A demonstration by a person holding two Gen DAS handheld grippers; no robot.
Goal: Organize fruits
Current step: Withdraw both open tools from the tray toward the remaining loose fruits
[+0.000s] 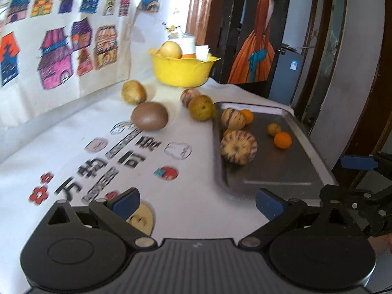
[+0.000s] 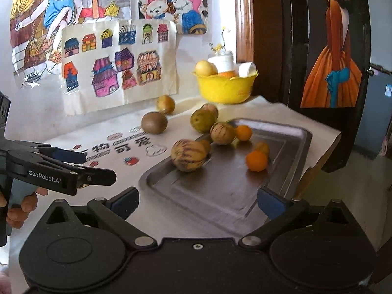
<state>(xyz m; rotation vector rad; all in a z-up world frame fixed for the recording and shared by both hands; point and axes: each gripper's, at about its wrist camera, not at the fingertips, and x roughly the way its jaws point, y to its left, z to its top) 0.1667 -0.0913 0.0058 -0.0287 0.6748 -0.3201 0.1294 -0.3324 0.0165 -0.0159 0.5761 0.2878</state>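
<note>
- Left wrist view: our left gripper (image 1: 197, 204) is spread wide, empty; right gripper (image 2: 198, 202) likewise.
- Striped melon (image 1: 238, 147) sits on the steel tray (image 1: 281, 178), w/ oranges nearby.
- We judge it firm, smooth, roll-prone; grab across its middle.

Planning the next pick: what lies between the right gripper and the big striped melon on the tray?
Only bare tray: in the right wrist view, nothing sits between the open right gripper and the striped melon.
</note>
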